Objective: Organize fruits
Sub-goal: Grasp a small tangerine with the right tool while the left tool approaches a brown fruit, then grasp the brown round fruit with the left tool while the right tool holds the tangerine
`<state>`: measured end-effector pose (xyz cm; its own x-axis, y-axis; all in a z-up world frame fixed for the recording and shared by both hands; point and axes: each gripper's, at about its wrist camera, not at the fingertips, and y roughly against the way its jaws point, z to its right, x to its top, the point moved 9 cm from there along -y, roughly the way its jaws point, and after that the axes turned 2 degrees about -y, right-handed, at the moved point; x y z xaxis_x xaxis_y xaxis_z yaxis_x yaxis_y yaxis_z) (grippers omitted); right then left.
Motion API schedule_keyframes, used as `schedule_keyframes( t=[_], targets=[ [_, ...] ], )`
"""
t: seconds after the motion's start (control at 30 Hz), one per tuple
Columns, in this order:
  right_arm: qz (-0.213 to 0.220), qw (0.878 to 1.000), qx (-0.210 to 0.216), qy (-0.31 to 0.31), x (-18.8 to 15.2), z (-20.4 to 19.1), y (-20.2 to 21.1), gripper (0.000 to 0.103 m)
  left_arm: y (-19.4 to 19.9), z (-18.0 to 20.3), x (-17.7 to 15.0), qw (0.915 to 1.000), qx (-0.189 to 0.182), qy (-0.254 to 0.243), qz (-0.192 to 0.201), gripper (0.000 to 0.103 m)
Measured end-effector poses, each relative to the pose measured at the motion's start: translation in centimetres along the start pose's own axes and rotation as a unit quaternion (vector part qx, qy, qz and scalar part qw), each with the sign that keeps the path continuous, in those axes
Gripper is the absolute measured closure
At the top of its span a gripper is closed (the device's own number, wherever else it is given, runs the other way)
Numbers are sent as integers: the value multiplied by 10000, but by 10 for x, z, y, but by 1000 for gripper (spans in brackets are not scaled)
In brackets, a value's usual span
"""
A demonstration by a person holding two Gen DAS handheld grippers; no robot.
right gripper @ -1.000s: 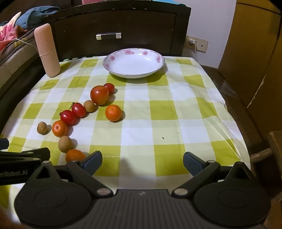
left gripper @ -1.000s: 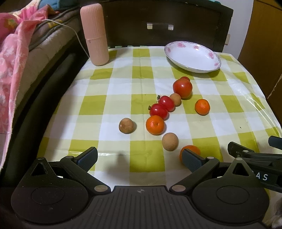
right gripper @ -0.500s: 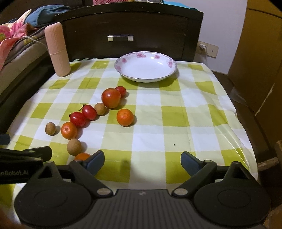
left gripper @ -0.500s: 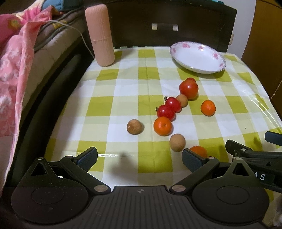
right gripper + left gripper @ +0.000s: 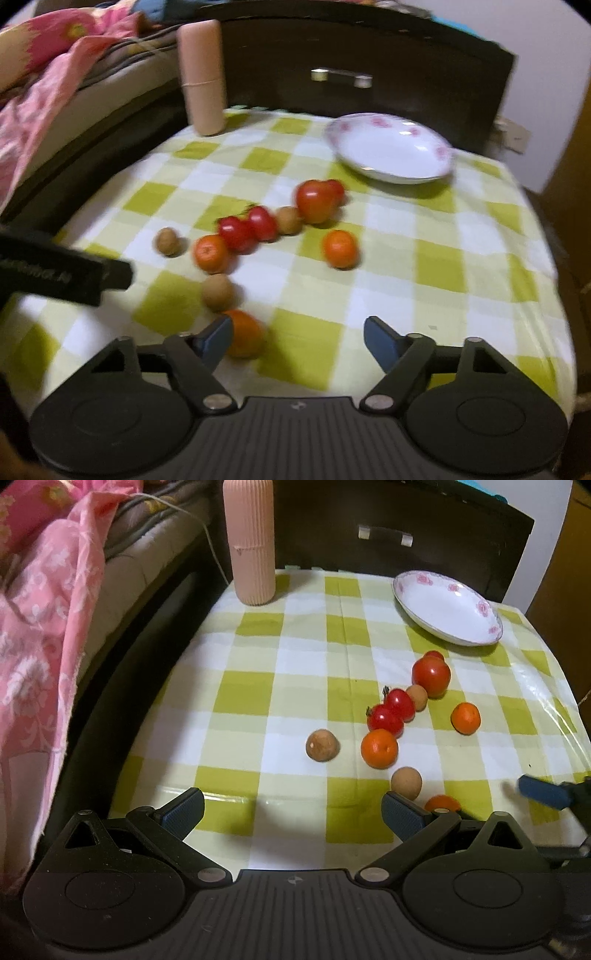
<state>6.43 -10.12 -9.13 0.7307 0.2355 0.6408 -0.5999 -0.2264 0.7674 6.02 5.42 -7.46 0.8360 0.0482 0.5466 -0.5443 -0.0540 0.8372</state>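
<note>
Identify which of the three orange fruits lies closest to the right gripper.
The orange fruit at the near edge of the cloth, just beyond the right gripper's left fingertip. The other two oranges sit farther back, among the tomatoes.

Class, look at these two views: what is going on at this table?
A person holds a claw in each hand over a table with a green-checked cloth, sorting fruit. Nothing is gripped yet: the left claw and right claw are both open. The right claw is closest to the nearest orange, which sits just beside its left finger. The other oranges, tomatoes and brown fruits lie loose on the cloth, and the white plate holds nothing. A pink cylinder stands at the far corner.
</note>
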Motion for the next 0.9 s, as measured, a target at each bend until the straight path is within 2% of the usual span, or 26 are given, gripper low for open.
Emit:
schedule_keyframes(
  t=[0.07,0.2,0.33,0.47,0.53,0.6,0.73,0.9],
  targets=[
    [-41,9996,199,182,0,-9,-4,33,-1,0,1,10000,-44,5,2,0],
    [-268,9975,465,470,-2,-27,-20,56,-6,0,2,9998,-198,76,-52,0],
    [-515,9956,554,553,-6,-30,-36,70,-6,6,3,9997,-140,-184,55,2],
    [-559,9962,460,492,-6,-21,-37,70,-8,16,4,9986,-166,-489,136,12],
    [-641,9962,501,308,-7,-13,-34,71,-11,22,3,9980,-333,-542,60,31],
    [-647,9966,508,98,-7,-3,-28,71,-15,30,1,9966,-547,-611,-27,39],
    [-567,9971,428,-270,-7,17,-17,71,-23,55,-3,9926,-762,-938,-73,40],
    [-562,9959,375,-608,-18,39,-8,70,-40,76,-1,9908,-1052,-821,-231,39]
  ],
)
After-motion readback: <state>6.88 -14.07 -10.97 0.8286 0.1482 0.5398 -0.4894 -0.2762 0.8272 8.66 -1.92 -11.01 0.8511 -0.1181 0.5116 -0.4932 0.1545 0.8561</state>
